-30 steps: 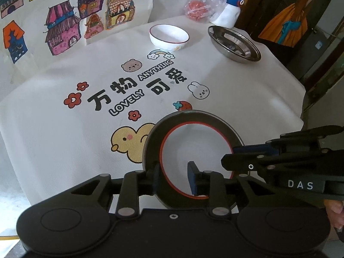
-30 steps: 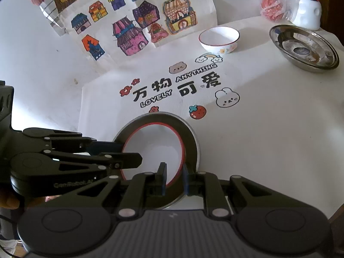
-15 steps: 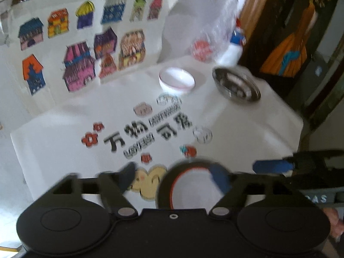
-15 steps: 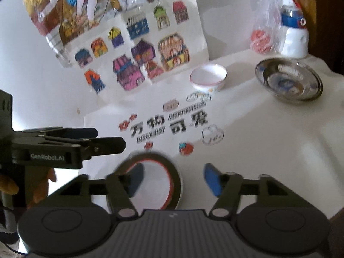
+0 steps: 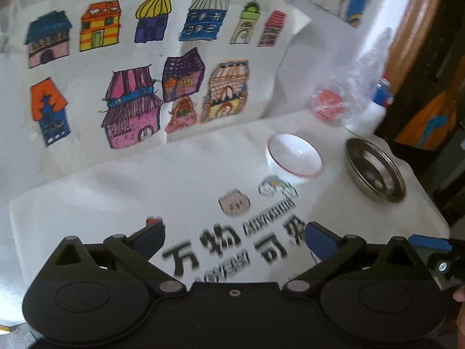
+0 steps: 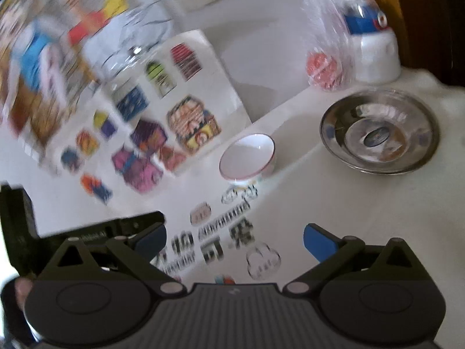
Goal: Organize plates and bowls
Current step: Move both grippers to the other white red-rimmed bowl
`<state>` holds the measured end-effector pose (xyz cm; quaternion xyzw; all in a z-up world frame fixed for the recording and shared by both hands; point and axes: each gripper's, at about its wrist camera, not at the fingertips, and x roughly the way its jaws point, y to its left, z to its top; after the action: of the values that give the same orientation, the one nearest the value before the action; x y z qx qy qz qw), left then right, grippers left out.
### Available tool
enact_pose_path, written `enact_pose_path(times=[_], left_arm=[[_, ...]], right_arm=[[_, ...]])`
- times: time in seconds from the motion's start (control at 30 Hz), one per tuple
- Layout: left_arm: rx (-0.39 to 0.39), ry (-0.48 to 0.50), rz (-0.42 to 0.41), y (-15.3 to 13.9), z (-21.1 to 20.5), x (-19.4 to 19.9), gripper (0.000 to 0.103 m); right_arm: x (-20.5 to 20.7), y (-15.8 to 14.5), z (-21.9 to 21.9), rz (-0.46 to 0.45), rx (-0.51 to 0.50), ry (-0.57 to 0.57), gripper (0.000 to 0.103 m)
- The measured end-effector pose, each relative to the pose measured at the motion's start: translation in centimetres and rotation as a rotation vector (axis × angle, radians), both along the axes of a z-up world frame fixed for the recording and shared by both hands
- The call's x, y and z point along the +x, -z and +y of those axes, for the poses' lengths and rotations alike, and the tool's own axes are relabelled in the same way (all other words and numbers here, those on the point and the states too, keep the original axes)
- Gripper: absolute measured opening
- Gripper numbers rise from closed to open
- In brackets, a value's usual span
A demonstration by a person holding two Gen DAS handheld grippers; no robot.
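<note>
A white bowl with a red rim [image 5: 295, 159] stands at the back of the table; it also shows in the right wrist view [image 6: 247, 157]. A steel plate [image 5: 375, 171] lies to its right, also in the right wrist view [image 6: 379, 132]. My left gripper [image 5: 234, 240] is open and empty above the printed cloth. My right gripper [image 6: 234, 240] is open and empty, raised above the table. The red-rimmed plate on the steel plate that I held earlier is out of both views.
A white tablecloth [image 5: 116, 192] with printed characters covers the table. A sheet of house drawings [image 5: 145, 87] leans at the back. A plastic bag with red contents [image 6: 322, 69] and a white and blue bottle [image 6: 375, 55] stand at the back right. The table edge drops off at right.
Both grippers opened off the red-rimmed plate stack, then lifted and tilted up toward the back of the table. The plate stack has dropped out of view.
</note>
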<state>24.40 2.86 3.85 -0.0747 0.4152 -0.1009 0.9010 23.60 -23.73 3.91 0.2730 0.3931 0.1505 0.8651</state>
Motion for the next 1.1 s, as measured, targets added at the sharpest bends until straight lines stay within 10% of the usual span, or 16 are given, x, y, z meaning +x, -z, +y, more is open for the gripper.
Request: enact_pose_path(times=[0.47, 1.1], left_arm=[[-0.054, -0.033, 0.025, 3.0, -2.5, 10.7, 0.102], [-0.078, -0.053, 0.036, 4.8, -3.6, 13.8, 0.102]], right_arm=[[8.2, 4.9, -1.5, 0.041, 0.081, 0.089, 0.103], [9.3, 6.3, 0.2, 0.036, 0.004, 0.2, 0.089]])
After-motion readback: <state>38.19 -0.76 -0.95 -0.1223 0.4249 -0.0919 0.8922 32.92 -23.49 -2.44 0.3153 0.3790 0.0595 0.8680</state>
